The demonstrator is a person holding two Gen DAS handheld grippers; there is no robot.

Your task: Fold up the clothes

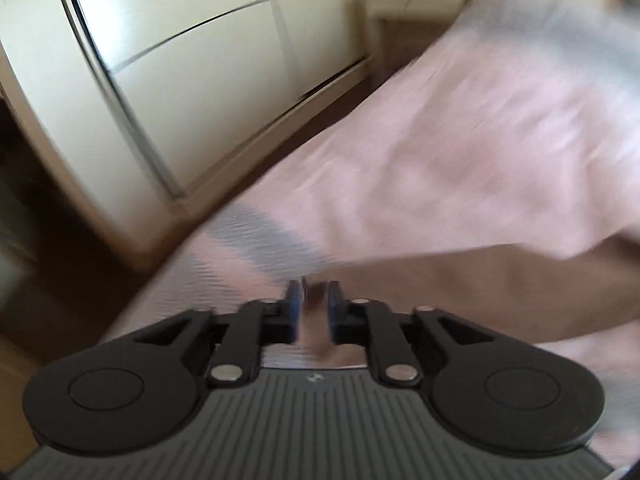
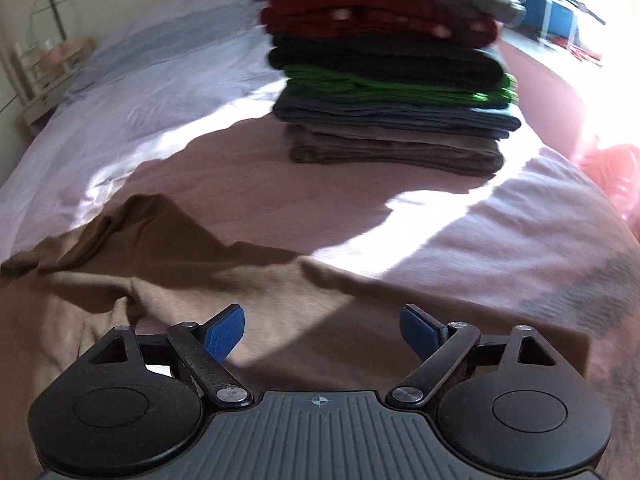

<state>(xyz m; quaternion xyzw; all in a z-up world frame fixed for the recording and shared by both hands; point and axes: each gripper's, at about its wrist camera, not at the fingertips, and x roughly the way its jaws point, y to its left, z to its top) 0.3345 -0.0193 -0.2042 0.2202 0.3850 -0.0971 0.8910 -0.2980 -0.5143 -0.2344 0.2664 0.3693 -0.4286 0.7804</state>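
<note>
Left gripper pinches brown garment; right gripper spread wide above it, folded stack far ahead.

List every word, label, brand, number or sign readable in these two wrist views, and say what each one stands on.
No readable text in either view.
Small pale emblem on the ribbed grey body of the left gripper: a mark, not letters.
Crosshair symbol on the ribbed grey body of the right gripper: a sign only, no words.
White specks on the folded red garment in the stack of folded clothes: too blurred to read.
Brown garment and pink bedsheet: no print visible.
</note>
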